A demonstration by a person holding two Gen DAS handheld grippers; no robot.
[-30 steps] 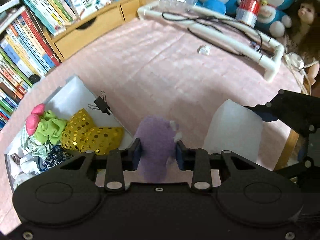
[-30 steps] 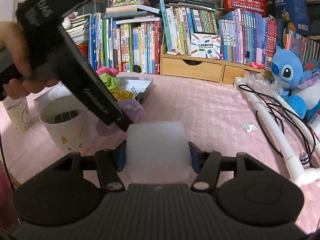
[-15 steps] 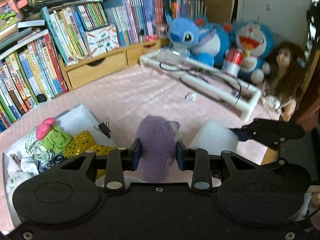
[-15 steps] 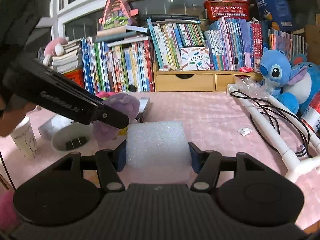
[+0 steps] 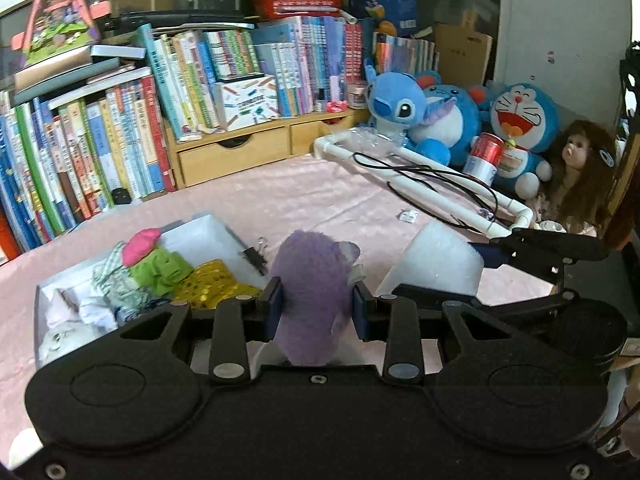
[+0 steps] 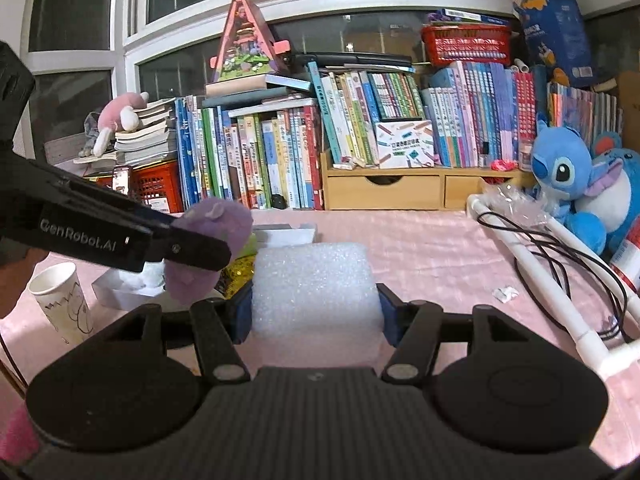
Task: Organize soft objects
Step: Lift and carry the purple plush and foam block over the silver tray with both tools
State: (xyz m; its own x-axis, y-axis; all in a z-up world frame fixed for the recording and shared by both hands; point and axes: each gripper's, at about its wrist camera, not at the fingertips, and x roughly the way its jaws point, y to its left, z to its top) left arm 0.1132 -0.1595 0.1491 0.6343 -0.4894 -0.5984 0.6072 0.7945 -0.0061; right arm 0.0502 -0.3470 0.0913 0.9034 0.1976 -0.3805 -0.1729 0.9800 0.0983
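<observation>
A fuzzy purple plush toy (image 5: 312, 280) is pinched between the pads of my left gripper (image 5: 316, 308), held up above the pink tablecloth. The right wrist view shows the same purple plush toy (image 6: 208, 240) at the left, clamped in the left gripper (image 6: 200, 248). My right gripper (image 6: 316, 312) is shut on a white foam block (image 6: 314, 292), which fills the gap between its pads. That white foam block (image 5: 436, 264) also appears at the right of the left wrist view. A white box (image 5: 196, 232) lies below and to the left, holding a pink, a green and a gold sequined soft item.
Books and a wooden drawer unit (image 5: 236, 156) line the back. Blue plush toys (image 5: 404, 112), a doll (image 5: 580, 172) and a red can (image 5: 486, 156) stand at the right behind a white pipe frame (image 5: 440, 172) with black cable. A paper cup (image 6: 60, 300) stands at the left.
Both grippers have risen and tilted up, so the shelves now fill the views. The left gripper carried the purple plush up and across; both grips stay the same.
</observation>
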